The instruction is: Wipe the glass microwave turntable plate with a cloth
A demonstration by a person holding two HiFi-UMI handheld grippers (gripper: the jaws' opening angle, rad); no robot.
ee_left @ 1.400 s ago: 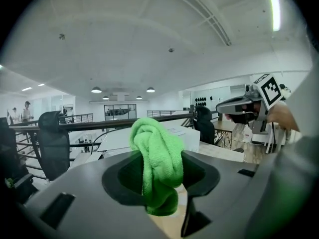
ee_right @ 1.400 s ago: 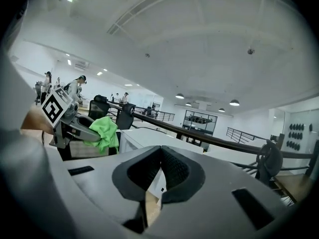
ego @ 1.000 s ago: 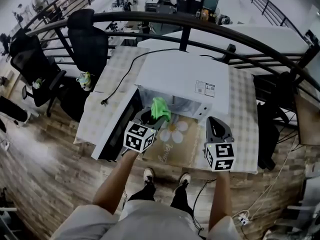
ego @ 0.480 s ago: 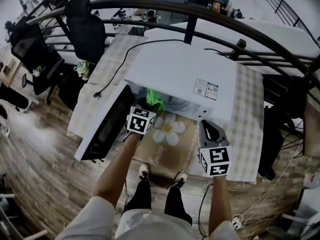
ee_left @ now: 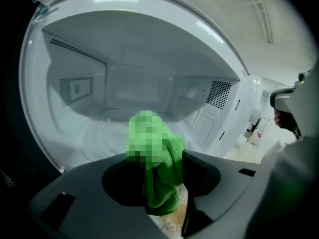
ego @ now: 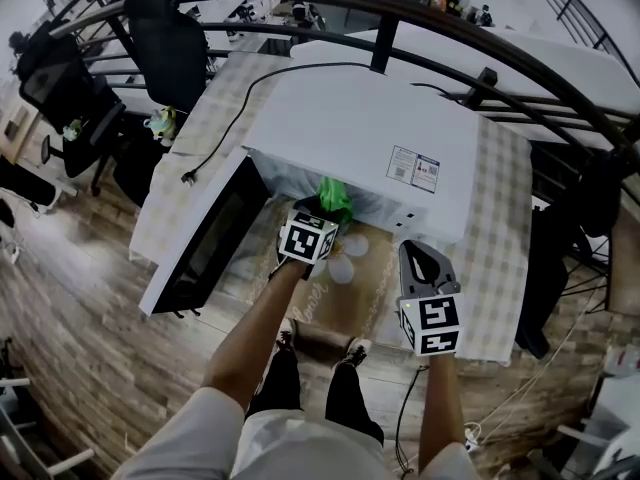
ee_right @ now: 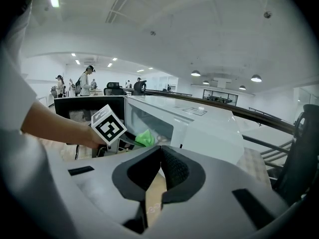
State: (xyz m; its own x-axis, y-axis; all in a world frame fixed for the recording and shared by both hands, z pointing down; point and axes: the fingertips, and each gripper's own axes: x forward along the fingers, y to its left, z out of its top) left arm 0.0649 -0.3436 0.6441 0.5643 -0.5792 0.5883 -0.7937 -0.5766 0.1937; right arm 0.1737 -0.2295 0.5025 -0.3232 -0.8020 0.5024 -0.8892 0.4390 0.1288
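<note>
The white microwave (ego: 370, 138) stands on a checked tablecloth with its door (ego: 200, 240) swung open to the left. My left gripper (ego: 325, 216) is at the cavity mouth, shut on a bunched green cloth (ego: 334, 198). In the left gripper view the green cloth (ee_left: 159, 178) sticks up between the jaws of the left gripper (ee_left: 162, 185). Behind it, the glass turntable plate (ee_left: 107, 133) lies faintly visible on the cavity floor. My right gripper (ego: 418, 253) hangs right of the opening, in front of the control panel. The right gripper (ee_right: 159, 158) is shut on nothing.
A beige flower-print mat (ego: 335, 283) lies in front of the microwave. A black power cord (ego: 215, 138) trails over the table's left side. Office chairs (ego: 165, 43) stand at far left, and a dark railing (ego: 480, 68) curves behind the table. People (ee_right: 87, 81) stand far off.
My left gripper has carried the green cloth to the right and forward, up to the microwave's opening. The right gripper has stayed about where it was.
</note>
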